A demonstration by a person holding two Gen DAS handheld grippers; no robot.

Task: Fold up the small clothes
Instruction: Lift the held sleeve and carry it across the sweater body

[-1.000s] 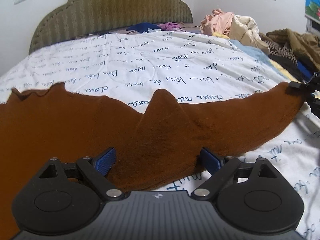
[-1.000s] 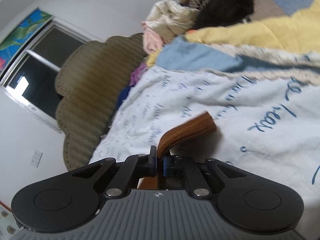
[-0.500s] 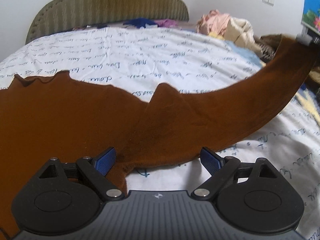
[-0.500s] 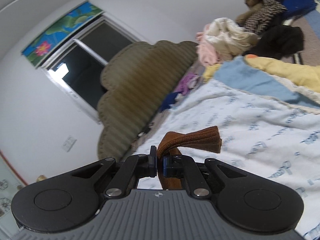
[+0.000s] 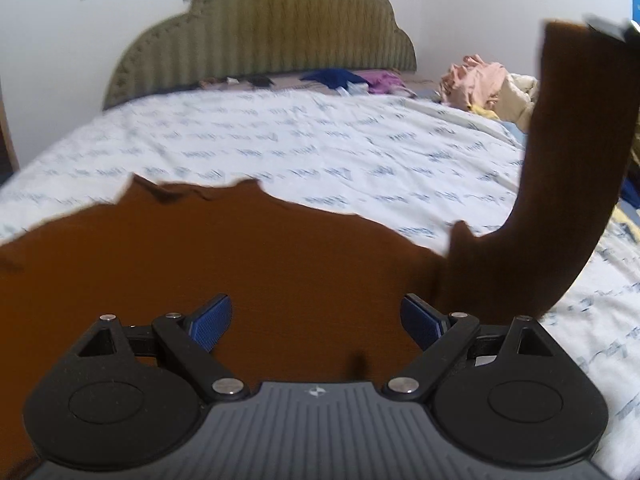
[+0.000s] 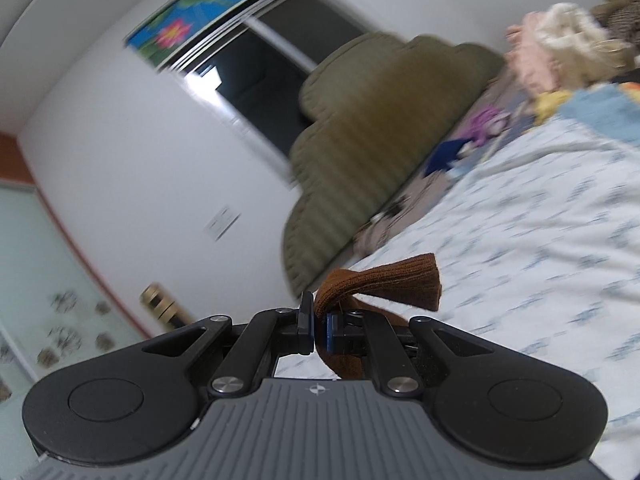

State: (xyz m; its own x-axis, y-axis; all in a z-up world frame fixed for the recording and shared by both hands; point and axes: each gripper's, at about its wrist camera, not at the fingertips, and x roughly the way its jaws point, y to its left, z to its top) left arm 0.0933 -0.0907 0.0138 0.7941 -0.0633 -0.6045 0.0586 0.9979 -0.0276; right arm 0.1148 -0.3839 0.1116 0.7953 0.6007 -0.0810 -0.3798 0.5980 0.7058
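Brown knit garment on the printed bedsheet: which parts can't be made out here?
- Brown knit garment, left wrist view: near and left edges hidden by the left gripper body and frame edge.
- Raised sleeve: its gripped end is blurred.
- Right wrist view: only the cuff shows, pinched in the right gripper; motion blur.

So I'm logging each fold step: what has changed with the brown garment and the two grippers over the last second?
The right gripper, shut on the cuff, has carried the sleeve of the brown garment up off the bedsheet, from lying flat to hanging nearly upright. The left wrist view has shifted, so the garment's body now fills it. Unchanged: the left gripper stays open over the garment, whose body stays flat on the bed.
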